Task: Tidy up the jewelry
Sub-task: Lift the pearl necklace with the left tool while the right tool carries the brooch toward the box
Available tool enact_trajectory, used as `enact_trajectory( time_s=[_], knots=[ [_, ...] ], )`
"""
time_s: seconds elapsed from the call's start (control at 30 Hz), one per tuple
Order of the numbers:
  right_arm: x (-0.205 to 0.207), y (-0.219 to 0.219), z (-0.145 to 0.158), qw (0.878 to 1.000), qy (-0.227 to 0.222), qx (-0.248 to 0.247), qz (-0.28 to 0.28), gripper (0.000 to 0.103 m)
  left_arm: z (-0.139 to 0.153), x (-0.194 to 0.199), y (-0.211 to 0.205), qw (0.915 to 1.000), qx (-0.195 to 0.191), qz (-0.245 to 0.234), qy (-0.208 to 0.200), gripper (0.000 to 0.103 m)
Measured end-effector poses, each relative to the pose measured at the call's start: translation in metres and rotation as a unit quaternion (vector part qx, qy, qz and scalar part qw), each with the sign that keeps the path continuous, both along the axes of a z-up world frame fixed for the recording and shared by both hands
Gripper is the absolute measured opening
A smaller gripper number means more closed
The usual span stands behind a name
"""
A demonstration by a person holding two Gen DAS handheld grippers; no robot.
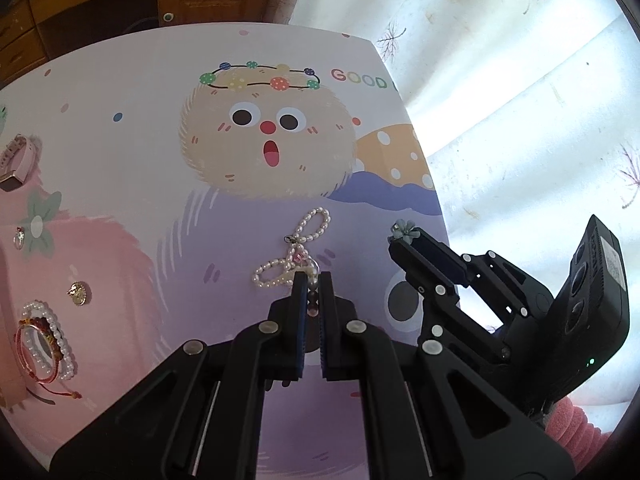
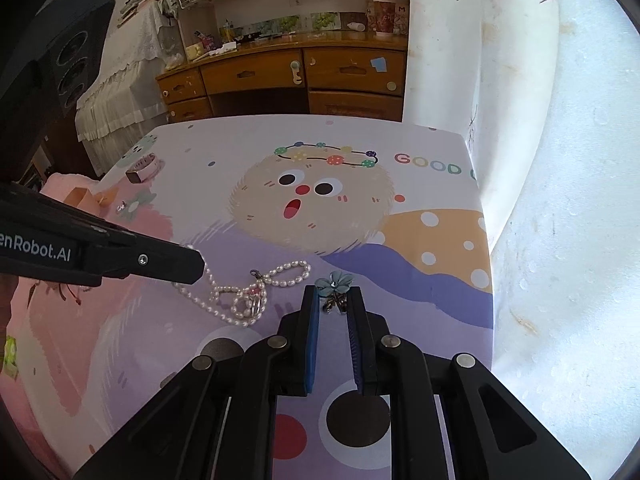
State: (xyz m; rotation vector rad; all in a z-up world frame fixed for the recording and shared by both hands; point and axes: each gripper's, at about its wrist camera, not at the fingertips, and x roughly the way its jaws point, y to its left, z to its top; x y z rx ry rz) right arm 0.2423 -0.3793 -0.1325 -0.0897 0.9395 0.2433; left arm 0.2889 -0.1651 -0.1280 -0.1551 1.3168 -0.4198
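Observation:
A white pearl necklace (image 1: 304, 248) lies in loops on the cartoon-printed table mat (image 1: 120, 92). My left gripper (image 1: 314, 280) is shut on the necklace near its clasp and ring end. The necklace also shows in the right wrist view (image 2: 256, 288), with the left gripper (image 2: 192, 266) at its left end. My right gripper (image 2: 333, 292) is shut on a blue flower earring (image 2: 334, 282) just above the mat. It also shows in the left wrist view (image 1: 400, 236), with the flower (image 1: 404, 228) at its tip.
At the mat's left lie a pink watch (image 1: 16, 160), a small ring (image 1: 19, 236), a gold brooch (image 1: 78, 292) and pearl and red bracelets (image 1: 44, 344). A white curtain (image 1: 520, 80) hangs past the right edge. A wooden desk (image 2: 288, 76) stands behind.

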Motion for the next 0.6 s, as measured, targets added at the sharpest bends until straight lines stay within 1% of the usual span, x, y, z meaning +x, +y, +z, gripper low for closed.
enact_trajectory(
  time_s=[0.2,0.3,0.43,0.6],
  knots=[
    [-0.015,-0.008,0.034,0.999,-0.026,0.016,-0.016,0.014,0.051,-0.021,0.024,0.9988,-0.001,-0.016,-0.046,0.003],
    [-0.022,-0.009,0.051,0.999,-0.037,0.024,-0.020,0.014,0.074,-0.031,0.040,0.9977,-0.018,-0.011,-0.064,0.003],
    [-0.033,-0.006,0.072,0.998,-0.050,0.028,-0.022,0.014,0.107,-0.043,0.058,0.9955,-0.023,0.002,-0.091,0.003],
    [-0.046,0.009,0.099,0.997,-0.070,0.032,-0.013,0.014,0.151,-0.057,0.081,0.9909,-0.043,0.013,-0.126,0.003]
  ],
)
